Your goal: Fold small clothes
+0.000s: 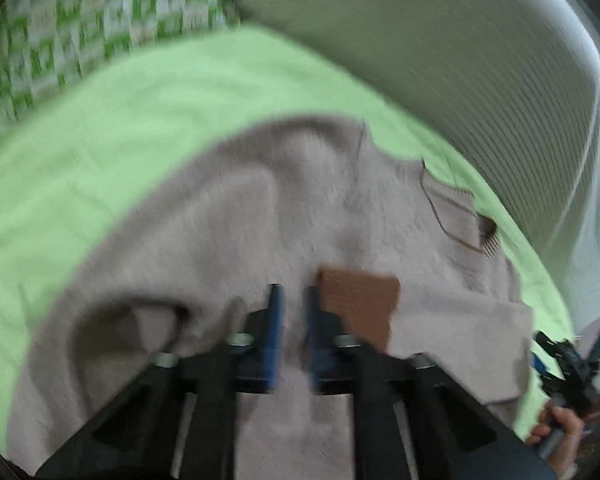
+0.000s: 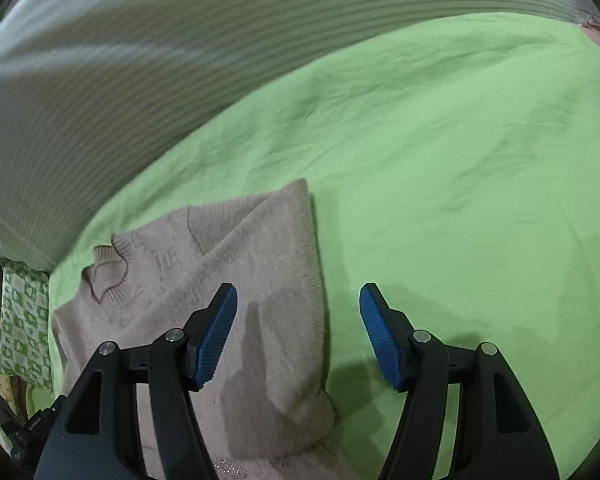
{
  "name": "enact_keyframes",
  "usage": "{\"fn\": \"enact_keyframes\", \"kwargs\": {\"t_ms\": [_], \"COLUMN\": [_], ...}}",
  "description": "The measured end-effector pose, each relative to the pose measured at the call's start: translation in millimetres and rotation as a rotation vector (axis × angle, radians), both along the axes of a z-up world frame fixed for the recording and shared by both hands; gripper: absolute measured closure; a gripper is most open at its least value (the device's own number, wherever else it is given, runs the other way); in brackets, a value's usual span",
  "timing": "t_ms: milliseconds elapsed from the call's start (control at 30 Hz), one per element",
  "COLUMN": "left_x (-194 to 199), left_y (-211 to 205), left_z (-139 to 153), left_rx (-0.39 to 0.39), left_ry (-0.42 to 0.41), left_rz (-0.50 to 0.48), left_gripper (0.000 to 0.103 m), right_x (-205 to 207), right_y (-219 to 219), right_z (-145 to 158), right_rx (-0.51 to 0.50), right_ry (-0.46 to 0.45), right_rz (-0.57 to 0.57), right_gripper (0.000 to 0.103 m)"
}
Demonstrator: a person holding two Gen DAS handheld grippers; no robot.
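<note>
Blue-padded fingers of the left gripper [image 1: 292, 300] stand nearly together over the beige knit sweater [image 1: 236, 232], though blur hides whether fabric sits between them. Right gripper [image 2: 298, 304] is spread wide, its left pad over the sweater's folded edge, its right over the green bedsheet [image 2: 460, 160]. Farther off lie a ribbed white cover [image 2: 140, 60] and a green checked pillow [image 1: 100, 20].

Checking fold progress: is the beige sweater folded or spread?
Partly folded: the sweater has one side doubled over itself on the green sheet, collar exposed.
</note>
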State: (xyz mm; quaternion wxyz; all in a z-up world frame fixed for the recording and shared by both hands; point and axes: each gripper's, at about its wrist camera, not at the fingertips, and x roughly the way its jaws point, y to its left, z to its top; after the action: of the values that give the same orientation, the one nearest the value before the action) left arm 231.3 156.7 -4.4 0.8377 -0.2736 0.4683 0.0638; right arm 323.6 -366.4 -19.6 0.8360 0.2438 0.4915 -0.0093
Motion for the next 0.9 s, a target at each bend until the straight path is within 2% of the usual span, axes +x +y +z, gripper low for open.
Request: {"fn": "enact_keyframes", "kwargs": {"t_ms": [33, 67, 100, 200, 267, 300, 333, 400, 433, 533, 633, 733, 800, 900], "left_x": [-2, -4, -5, -7, -5, 0, 4, 13, 19, 18, 6, -10, -19, -26], "left_y": [-4, -9, -18, -39, -50, -55, -57, -58, -57, -53, -50, -45, -34, -20], "left_z": [-5, -5, -8, -15, -17, -20, -22, -28, -29, -21, 8, 38, 37, 8], "left_rx": [-0.058, -0.075, -0.083, -0.13, -0.135, -0.15, -0.164, -0.159, -0.156, -0.16, -0.141, -0.066, -0.043, -0.052], "left_ry": [0.014, 0.023, 0.049, 0.066, 0.074, 0.072, 0.071, 0.074, 0.064, 0.008, -0.089, -0.174, -0.171, -0.089], "left_rz": [-0.018, -0.028, -0.035, -0.057, -0.071, -0.078, -0.078, -0.069, -0.057, -0.042, -0.05, -0.059, -0.058, -0.023], "left_gripper": [0.051, 0.042, 0.026, 0.025, 0.03, 0.042, 0.063, 0.085, 0.089, 0.094, 0.095, 0.095, 0.095, 0.095], "right_x": [0, 0, -1, -1, -2, -2, -1, 0, 0, 4, 6, 7, 10, 16], "right_y": [1, 2, 2, 10, 12, 12, 15, 15, 13, 8, -1, -6, -1, 13], "right_z": [2, 5, 7, 8, 7, 7, 5, 4, 2, -2, 1, 8, 8, 2], "right_rx": [0.004, 0.0, -0.006, -0.012, -0.01, -0.014, -0.017, -0.021, -0.024, -0.039, -0.041, -0.036, -0.035, -0.039], "right_ry": [-0.008, -0.013, -0.021, -0.022, -0.021, -0.022, -0.025, -0.027, -0.025, -0.021, -0.029, -0.056, -0.058, -0.052], "right_rz": [0.002, 0.006, 0.01, 0.022, 0.032, 0.035, 0.037, 0.037, 0.034, 0.014, -0.014, -0.029, -0.009, 0.041], "right_gripper": [0.038, 0.038, 0.038, 0.038, 0.038, 0.038, 0.038, 0.038, 0.038, 0.038, 0.038, 0.038, 0.038, 0.038]}}
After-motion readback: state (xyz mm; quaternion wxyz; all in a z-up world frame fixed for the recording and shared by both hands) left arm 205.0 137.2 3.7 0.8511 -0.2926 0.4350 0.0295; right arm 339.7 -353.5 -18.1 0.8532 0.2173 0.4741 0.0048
